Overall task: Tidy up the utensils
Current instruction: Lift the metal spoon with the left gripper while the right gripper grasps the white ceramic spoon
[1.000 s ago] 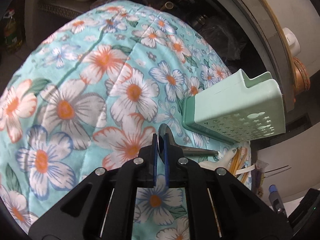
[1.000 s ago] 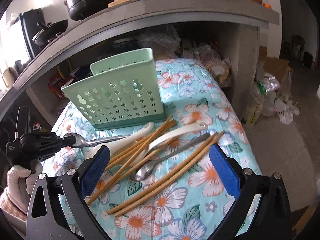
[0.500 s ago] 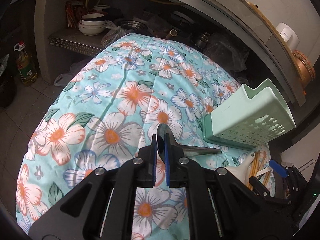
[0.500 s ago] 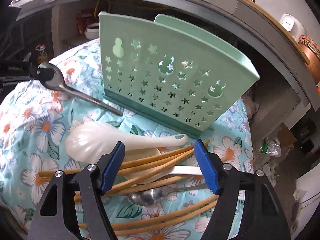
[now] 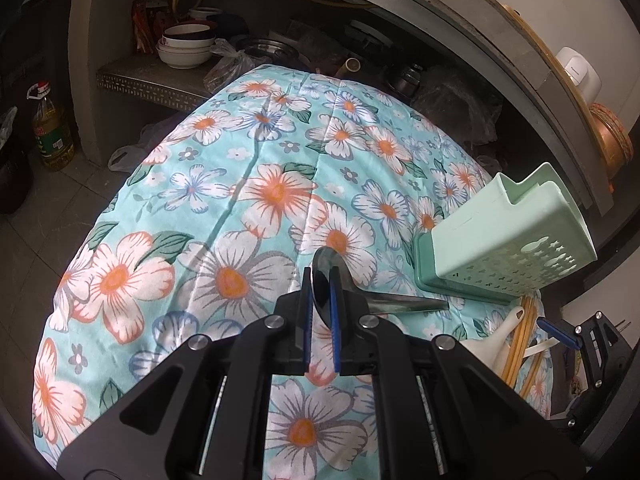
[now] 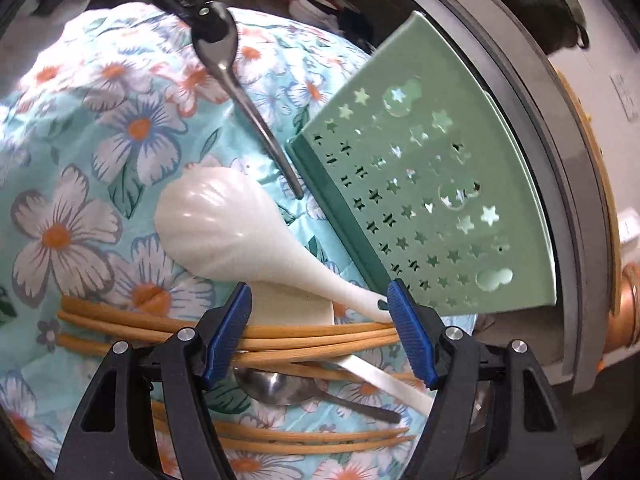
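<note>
Left tongs (image 5: pixel 322 312) clamped nearly shut, blue pads close together, gripping a metal spoon (image 5: pixel 326 276) by its bowl. Right tongs (image 6: pixel 320 320) spread wide, blue pads (image 6: pixel 412 340) well apart, nothing gripped, tilted low.

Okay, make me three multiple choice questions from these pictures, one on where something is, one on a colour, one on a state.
1. Where is the metal spoon?
A. In the left gripper
B. Inside the holder
C. On the floor

2. What colour is the utensil holder?
A. Red
B. Mint green
C. Black

3. How are the right gripper's jaws?
A. Open
B. Shut on a chopstick
C. Shut on the holder

Answers: 1 A, its bowl sits between the shut blue pads. 2 B, pale green plastic with star cutouts. 3 A, the pads stand apart over the white ladle and chopsticks.
</note>
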`<state>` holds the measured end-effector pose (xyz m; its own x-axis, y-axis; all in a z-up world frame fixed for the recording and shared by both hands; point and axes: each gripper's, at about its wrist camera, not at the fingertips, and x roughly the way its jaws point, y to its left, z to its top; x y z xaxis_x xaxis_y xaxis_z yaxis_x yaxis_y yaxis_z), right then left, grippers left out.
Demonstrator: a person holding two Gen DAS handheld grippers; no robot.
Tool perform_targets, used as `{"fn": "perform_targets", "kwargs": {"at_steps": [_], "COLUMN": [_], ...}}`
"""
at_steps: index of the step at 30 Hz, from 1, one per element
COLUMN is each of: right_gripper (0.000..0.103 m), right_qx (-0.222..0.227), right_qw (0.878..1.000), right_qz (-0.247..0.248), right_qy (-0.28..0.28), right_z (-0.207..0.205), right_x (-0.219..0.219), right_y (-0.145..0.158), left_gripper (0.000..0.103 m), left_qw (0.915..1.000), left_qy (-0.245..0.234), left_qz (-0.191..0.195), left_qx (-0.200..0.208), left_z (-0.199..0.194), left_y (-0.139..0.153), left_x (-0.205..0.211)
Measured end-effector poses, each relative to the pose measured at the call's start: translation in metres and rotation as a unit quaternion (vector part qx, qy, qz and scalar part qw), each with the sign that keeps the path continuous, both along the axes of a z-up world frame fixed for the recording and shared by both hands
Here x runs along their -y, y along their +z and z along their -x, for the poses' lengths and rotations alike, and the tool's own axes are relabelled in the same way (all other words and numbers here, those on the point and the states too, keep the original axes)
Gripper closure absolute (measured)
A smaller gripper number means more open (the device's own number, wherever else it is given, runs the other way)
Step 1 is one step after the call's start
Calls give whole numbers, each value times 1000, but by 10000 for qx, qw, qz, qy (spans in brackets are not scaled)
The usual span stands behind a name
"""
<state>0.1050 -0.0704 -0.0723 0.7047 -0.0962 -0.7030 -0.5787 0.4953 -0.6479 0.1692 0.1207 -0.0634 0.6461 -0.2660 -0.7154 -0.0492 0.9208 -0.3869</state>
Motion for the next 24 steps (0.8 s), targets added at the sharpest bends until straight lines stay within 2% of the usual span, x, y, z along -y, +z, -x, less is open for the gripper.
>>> {"fn": "perform_targets", "kwargs": {"at_steps": [4,7,9,11,16,18,22,24], "right_gripper": [34,34,34,34,36,43,51,63], "right_qx": [-21,-216,-185,-72,166,267,518,574], "right_qw": [9955,9922,9902,9902,9942,9938,9915,9912], "right_qz": [683,849,921,863,347,240,180,166], "right_qy": [661,882,1033,1091,1007,1051,1182,1183], "right_z": [7,6,7,6,2,4,5,2], "right_x": [-9,-11,-16,-23,-34,-41,-51,-58], "right_y": [-7,-10,-16,-17,-6,-4,-1,-4], "left_gripper": [96,96,96,96,96,96,96,95], "left_qw": [10000,10000,10000,10000,9999,9999,9999,9999], "left_qy": [13,39,59,75,85,84,86,94], "left_qz": [-11,-15,5,14,-1,-11,-26,-29], "left_qx": [-34,-36,-47,-56,-55,-53,-48,-52], "left_z": [0,0,1,1,2,1,0,0], "left_y": [-1,-2,-3,-3,-3,-3,-3,-3], "left_x": [-1,-2,-3,-3,-4,-5,-5,-4]}}
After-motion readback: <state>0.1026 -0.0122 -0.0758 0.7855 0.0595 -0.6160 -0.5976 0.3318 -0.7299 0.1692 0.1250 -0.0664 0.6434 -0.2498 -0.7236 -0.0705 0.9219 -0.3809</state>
